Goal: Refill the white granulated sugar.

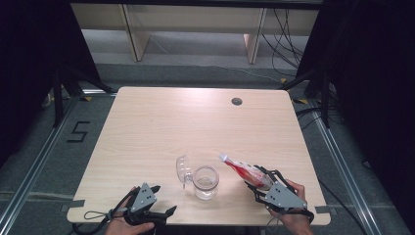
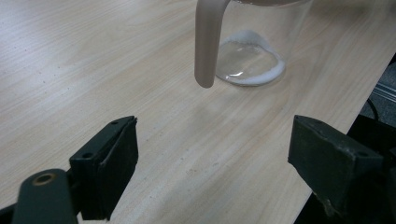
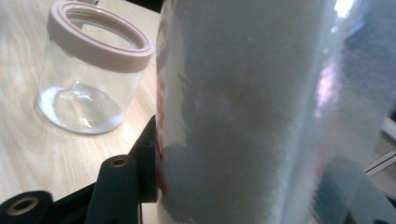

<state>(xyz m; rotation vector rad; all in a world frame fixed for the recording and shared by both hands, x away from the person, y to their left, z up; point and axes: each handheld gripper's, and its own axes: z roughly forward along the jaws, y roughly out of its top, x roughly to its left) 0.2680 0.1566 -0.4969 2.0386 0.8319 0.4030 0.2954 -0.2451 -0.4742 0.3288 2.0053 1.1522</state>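
A clear glass jar [image 1: 205,182] with a pink rim stands near the table's front edge, and its hinged clear lid [image 1: 183,170] is swung open to the left. A thin ring of white powder lies around the jar's bottom [image 2: 247,70]. My right gripper [image 1: 255,179] is shut on a clear plastic bag [image 1: 241,170] with red print, which slants up and left toward the jar's mouth. Up close the bag [image 3: 243,107] holds white powder, with the jar [image 3: 88,79] to its left. My left gripper [image 1: 164,199] rests open and empty, left of the jar.
The wooden table [image 1: 195,122] has a round cable hole [image 1: 237,101] at the back right. Both hands sit at the front edge. A pink latch strap [image 2: 208,42] hangs down the jar's side. Dark curtains flank the table and pale shelving stands behind it.
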